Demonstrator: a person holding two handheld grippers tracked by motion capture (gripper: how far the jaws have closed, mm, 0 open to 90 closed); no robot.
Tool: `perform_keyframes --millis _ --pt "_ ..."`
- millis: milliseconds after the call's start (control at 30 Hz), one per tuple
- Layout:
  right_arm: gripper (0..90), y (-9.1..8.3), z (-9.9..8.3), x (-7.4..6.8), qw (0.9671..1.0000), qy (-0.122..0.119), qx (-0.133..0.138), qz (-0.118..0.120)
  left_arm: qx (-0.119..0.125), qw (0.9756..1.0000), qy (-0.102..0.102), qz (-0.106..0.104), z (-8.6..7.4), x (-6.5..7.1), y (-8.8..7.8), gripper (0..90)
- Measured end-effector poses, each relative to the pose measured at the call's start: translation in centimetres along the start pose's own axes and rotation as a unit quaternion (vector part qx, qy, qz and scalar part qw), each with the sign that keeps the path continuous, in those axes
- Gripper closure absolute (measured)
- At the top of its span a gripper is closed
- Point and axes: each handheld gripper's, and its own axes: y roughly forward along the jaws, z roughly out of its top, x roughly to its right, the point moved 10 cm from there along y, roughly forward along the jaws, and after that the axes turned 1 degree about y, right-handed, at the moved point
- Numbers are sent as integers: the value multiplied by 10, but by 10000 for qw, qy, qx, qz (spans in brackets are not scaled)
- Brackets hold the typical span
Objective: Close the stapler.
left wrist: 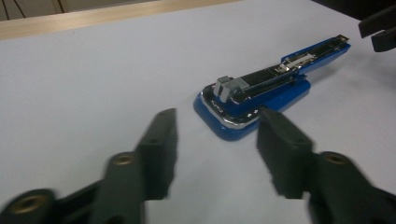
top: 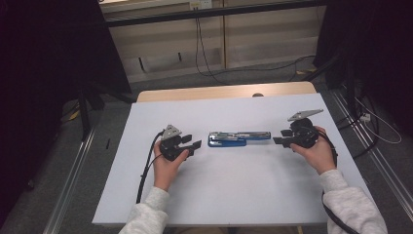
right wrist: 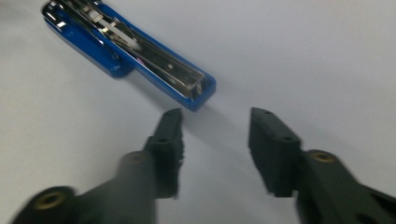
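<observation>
High view: both grippers – left [top: 194, 145], right [top: 278, 138] – unclenched, flanking blue stapler [top: 234, 138]; no legible lettering.

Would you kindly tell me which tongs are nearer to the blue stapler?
Left. The left tongs sit just off the blue stapler's wide end; the right tongs wait slightly farther beyond its narrow end.

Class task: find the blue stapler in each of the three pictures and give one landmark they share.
High view: blue stapler at table centre, between both grippers.
Left gripper view: right of centre, beyond the jaws.
Right gripper view: upper left, beyond the jaws.
Shared landmark: the white table.
</observation>
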Motion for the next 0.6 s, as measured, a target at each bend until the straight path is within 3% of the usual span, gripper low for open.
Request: perform_keyframes --millis 67,133,200,267,400,467,500,533,600 --pt "637 1 -2 1 10000 2 -40 -53 -13 9999 -106 36 0 -1 3 627" --pt "794 6 -8 1 9997 -35 -164 -166 -125 9998 -169 72 -2 -3 8 799" --pt "841 8 -9 1 9996 -39 -198 -194 -260 9995 -188 -19 -5 -1 14 845" --pt "884 12 -12 1 9993 -35 -284 -230 -390 9992 -68 2 -7 -1 19 885" --pt "900 21 -11 -2 9991 -84 -331 -261 -525 9986 -9 -73 -10 2 32 900" --pt "900 25 -11 -2 9987 -126 -394 -302 -576 9982 160 -83 -10 3 36 900" --pt "900 25 -11 -2 9987 -126 -394 -302 -587 9981 144 -67 -10 5 40 900" --pt "900 27 -10 -3 9987 -123 -393 -312 -677 9973 292 -32 -11 4 41 900" --pt "900 30 -11 -5 9987 -119 -412 -256 -653 9976 196 -98 -11 7 46 900"
